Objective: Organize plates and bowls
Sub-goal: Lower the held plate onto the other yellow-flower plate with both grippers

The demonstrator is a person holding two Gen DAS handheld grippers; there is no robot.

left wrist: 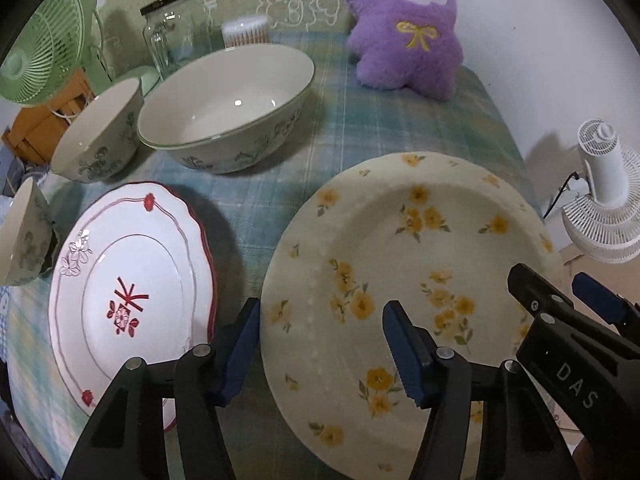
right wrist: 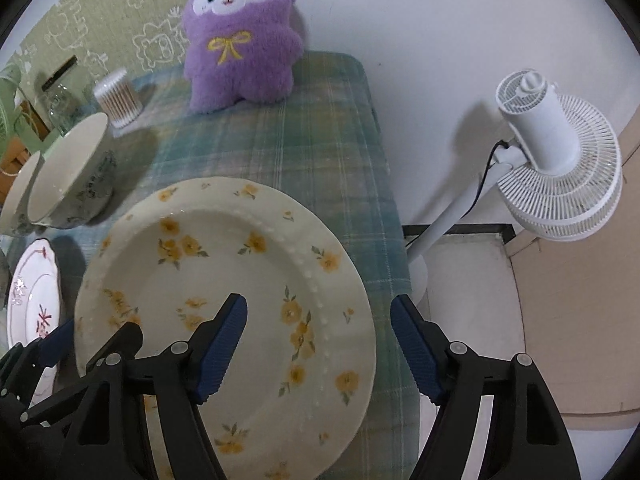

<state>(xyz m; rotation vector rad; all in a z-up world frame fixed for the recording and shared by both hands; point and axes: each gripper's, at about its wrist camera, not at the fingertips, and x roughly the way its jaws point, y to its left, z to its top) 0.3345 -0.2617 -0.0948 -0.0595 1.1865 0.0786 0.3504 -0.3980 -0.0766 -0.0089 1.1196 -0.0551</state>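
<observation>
A cream plate with yellow flowers (left wrist: pixel 400 260) (right wrist: pixel 224 280) lies flat on the plaid tablecloth. My left gripper (left wrist: pixel 322 304) is open and straddles its left rim, one pad outside the rim and one over the plate. My right gripper (right wrist: pixel 319 299) is open and straddles the right rim the same way. Neither pair of pads presses on the plate. Each gripper shows in the other's view: the right gripper (left wrist: pixel 548 276) and the left gripper (right wrist: pixel 96 328). To the left rests a white plate with red trim (left wrist: pixel 132 280), with a large bowl (left wrist: pixel 228 108), a medium bowl (left wrist: pixel 96 132) and a small bowl (left wrist: pixel 24 232) behind it.
A purple plush toy (left wrist: pixel 404 28) stands at the back of the table, beside a glass jar (left wrist: pixel 176 36) and a tub of cotton swabs (left wrist: pixel 246 30). A green fan (left wrist: pixel 40 52) is at the far left. A white fan (right wrist: pixel 560 160) stands on the floor past the table's right edge.
</observation>
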